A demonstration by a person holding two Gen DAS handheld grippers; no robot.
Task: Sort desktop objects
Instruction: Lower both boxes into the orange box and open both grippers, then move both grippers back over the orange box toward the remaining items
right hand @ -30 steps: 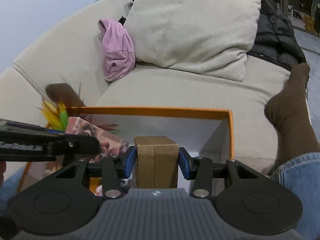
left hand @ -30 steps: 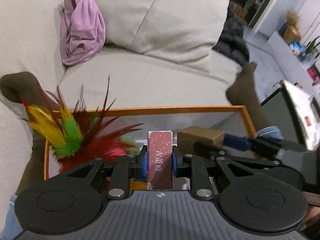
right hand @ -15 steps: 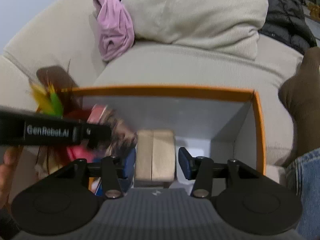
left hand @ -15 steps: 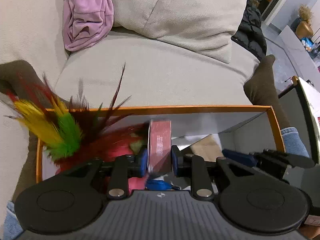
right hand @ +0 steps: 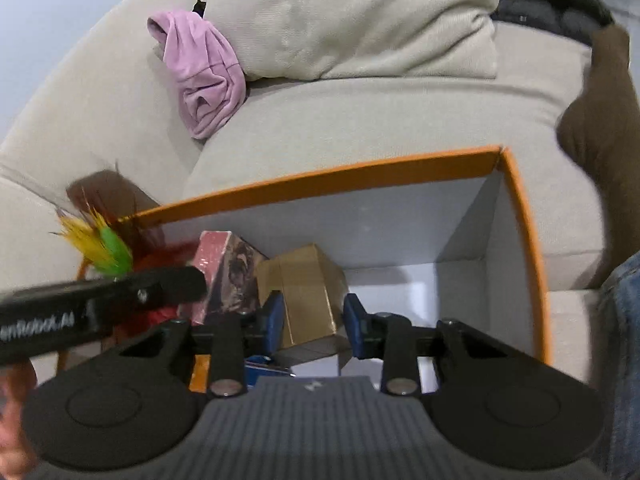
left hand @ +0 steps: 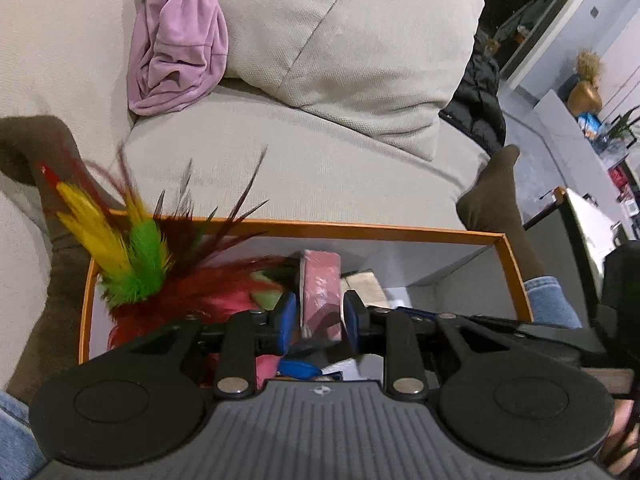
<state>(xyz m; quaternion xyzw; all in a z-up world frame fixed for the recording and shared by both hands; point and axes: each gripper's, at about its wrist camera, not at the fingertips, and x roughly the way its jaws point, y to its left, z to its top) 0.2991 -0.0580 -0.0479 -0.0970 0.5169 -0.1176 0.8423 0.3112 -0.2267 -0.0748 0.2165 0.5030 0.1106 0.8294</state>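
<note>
We look down both grippers into an orange-rimmed box w/ white inside, sitting on a beige sofa. Left gripper: jaws narrowly apart and just easing wider, blue pads either side of an upright red card box; the left pad shows a slim gap, so we can't tell if it's still gripped. Right gripper: jaws closing, a tilted gold-brown carton between them; the right pad stands clear of it, left pad just beside it, so not clamped. The carton lies inside the box, leaning at approx. 3 o'clock of the red card box. A feather shuttlecock, red w/ yellow and green plumes, fills the box's 9 o'clock side. At 11 o'clock on the sofa lies a crumpled lilac cloth, a beige cushion at 12. Brown-socked feet flank the box.
</note>
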